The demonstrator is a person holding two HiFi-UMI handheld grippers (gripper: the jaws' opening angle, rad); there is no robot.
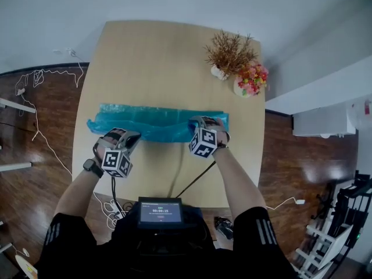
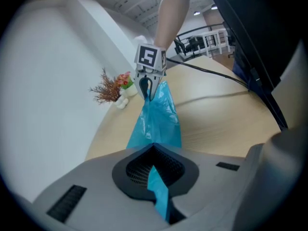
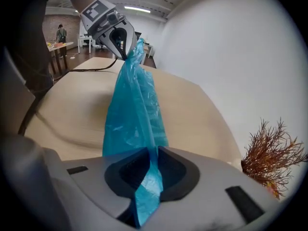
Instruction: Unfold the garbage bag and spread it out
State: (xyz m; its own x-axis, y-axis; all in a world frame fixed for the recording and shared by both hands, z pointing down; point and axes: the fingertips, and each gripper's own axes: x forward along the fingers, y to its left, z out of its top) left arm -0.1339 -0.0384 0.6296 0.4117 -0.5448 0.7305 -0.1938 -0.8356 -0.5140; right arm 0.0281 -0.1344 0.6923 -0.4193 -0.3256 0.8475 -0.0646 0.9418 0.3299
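A: Checking progress. Where's the thin blue plastic garbage bag (image 1: pixel 157 122)?

B: It's stretched as a long strip across the light wooden table (image 1: pixel 151 57). Your left gripper (image 1: pixel 131 136) and right gripper (image 1: pixel 203 122) each have jaws clamped on an end. It's out lengthwise, but looks folded across its width. You've yet to spread it.

Person wears black short-sleeve top, white stripes on sleeves (image 1: pixel 264 231), black wristwatch (image 1: pixel 92 167) on left wrist. Left gripper (image 1: pixel 129 136) & right gripper (image 1: pixel 201 121): light-grey bodies, dark inner pads, each w/ cube of blk/wht square markers. Black cables (image 1: pixel 195 182) trail back. Small screen (image 1: pixel 160 212) at chest.
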